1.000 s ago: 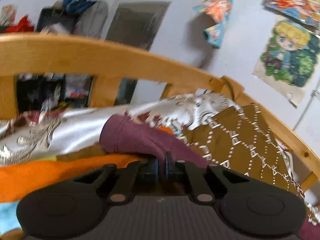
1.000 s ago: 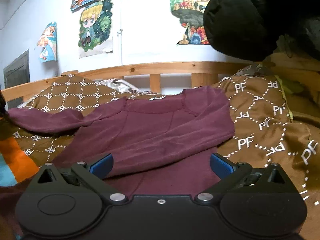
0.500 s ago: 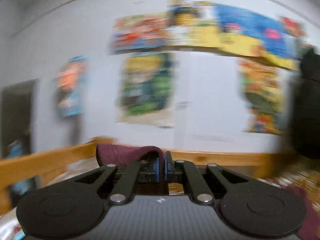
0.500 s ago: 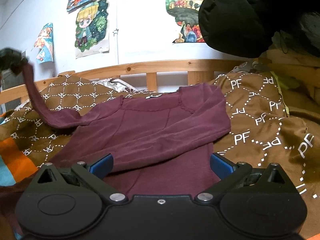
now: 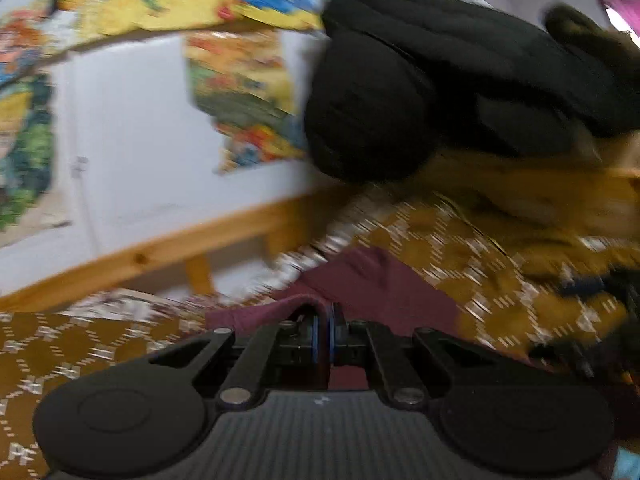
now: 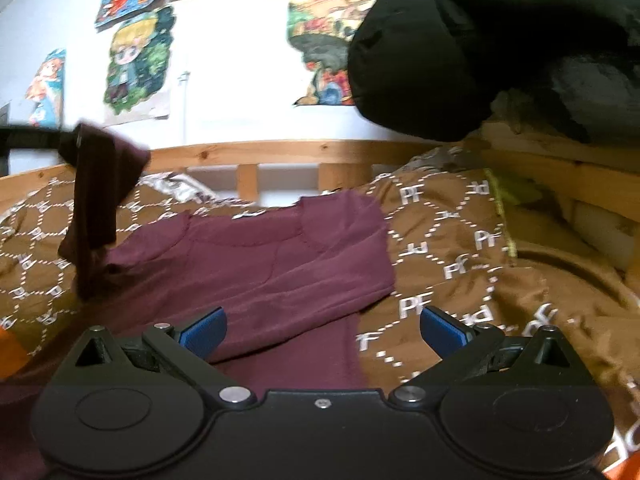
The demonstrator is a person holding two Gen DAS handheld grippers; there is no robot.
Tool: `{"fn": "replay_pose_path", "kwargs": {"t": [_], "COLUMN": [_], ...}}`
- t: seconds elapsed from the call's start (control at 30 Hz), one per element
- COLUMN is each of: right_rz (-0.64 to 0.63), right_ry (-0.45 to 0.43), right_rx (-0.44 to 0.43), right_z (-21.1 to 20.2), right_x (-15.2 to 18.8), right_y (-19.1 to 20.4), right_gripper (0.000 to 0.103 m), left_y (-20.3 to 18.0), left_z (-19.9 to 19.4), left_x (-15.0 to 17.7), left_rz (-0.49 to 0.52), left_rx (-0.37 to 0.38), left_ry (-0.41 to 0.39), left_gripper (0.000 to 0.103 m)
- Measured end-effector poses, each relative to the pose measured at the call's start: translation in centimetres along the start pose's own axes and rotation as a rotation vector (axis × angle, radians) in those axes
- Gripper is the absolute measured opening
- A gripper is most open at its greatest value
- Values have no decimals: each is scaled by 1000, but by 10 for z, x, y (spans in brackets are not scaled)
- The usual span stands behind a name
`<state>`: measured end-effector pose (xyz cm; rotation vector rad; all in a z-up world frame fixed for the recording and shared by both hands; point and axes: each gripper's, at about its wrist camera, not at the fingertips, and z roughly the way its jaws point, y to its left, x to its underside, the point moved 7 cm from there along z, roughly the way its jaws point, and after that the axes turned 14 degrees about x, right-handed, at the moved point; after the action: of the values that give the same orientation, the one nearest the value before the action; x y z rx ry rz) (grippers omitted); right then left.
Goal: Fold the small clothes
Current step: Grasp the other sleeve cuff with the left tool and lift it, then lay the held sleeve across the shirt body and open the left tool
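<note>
A maroon long-sleeved top point(image 6: 260, 264) lies spread on a brown patterned quilt point(image 6: 452, 248), one sleeve folded across its body. The other sleeve point(image 6: 100, 200) is lifted off the bed at the left, hanging from my left gripper point(image 6: 74, 142). In the left wrist view, that left gripper point(image 5: 324, 332) is shut on the sleeve cuff point(image 5: 276, 310), and the picture is blurred. My right gripper point(image 6: 322, 330) stands open low over the near part of the top, nothing between its blue pads point(image 6: 202, 326).
A wooden bed rail point(image 6: 280, 152) runs along the back below a white wall with cartoon posters point(image 6: 136, 64). A black padded jacket point(image 6: 500, 48) hangs at the upper right. An orange cloth point(image 6: 12, 344) shows at the lower left.
My left gripper has swung far to the right and rolled, lifting the sleeve off the quilt and carrying it over the top. The right gripper has barely shifted.
</note>
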<state>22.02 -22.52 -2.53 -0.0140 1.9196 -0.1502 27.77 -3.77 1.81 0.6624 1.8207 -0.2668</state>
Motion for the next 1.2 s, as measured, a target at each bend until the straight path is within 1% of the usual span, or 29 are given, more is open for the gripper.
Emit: {"fn": "replay_pose_path", "kwargs": {"t": [0.13, 0.2, 0.27, 0.4, 0.6, 0.63, 0.67, 0.7, 0.77, 0.83, 0.9, 1.07, 1.1, 1.2], "right_rz": [27, 39, 48, 67, 78, 76, 76, 75, 75, 77, 78, 81, 81, 82], "right_ry": [-4, -8, -12, -15, -7, -7, -6, -6, -7, -5, -3, 5, 4, 6], "right_rx": [43, 54, 63, 72, 68, 67, 68, 70, 72, 72, 72, 72, 73, 74], "right_z": [5, 6, 7, 8, 9, 9, 9, 9, 9, 9, 10, 11, 11, 11], "right_x": [-4, -5, -7, -8, -7, -7, -7, -7, -6, -6, -6, -5, -5, -4], "right_y": [-16, -22, -27, -33, -33, -33, -32, -32, -32, -32, -33, -34, -34, -34], "right_gripper": [102, 102, 102, 102, 102, 102, 102, 102, 102, 102, 102, 102, 102, 102], "left_y": [-32, -49, -58, -71, -79, -80, -82, -85, -92, -101, -108, -122, -125, -131], "left_z": [21, 25, 32, 39, 42, 42, 43, 42, 41, 40, 40, 38, 38, 41], "left_x": [23, 34, 43, 59, 70, 72, 74, 76, 79, 82, 85, 86, 86, 89], "left_rz": [16, 37, 50, 13, -41, -48, -56, -60, -50, -24, 1, 58, 65, 69], "left_rx": [80, 101, 115, 138, 154, 157, 162, 172, 195, 211, 222, 246, 255, 287], "left_ry": [75, 104, 138, 195, 237, 249, 265, 278, 285, 297, 313, 312, 316, 349], "left_gripper": [5, 5, 5, 5, 7, 10, 16, 28, 45, 47, 52, 59, 62, 64]}}
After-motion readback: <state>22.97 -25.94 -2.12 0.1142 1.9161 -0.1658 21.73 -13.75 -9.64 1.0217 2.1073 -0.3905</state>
